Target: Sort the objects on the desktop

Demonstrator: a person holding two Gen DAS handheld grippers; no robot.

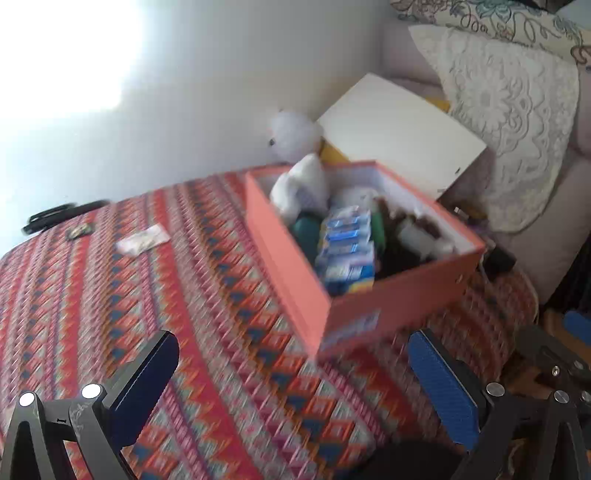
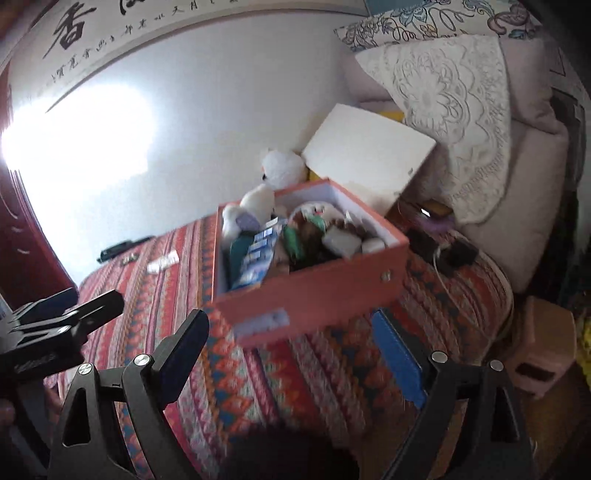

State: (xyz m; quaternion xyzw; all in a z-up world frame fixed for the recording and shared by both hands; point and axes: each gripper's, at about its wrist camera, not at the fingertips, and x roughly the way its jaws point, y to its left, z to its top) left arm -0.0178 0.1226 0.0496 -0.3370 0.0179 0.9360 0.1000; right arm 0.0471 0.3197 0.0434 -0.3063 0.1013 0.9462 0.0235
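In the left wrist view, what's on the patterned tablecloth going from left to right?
Black cable → small dark object → small white packet → open orange cardboard box, stuffed with a white plush toy and a blue and white carton.

Large brush-written Chinese characters are carried on a calligraphy scroll point(image 2: 110, 33) hung high on the far wall; one large character, 香, can be read at its left end, and the smaller columns of characters beside it are too small to be read. Print is present on the blue packets point(image 1: 347, 251) in the orange box point(image 1: 402, 295) and on a label point(image 2: 262, 325) on the box's near wall, but it is blurred beyond reading.
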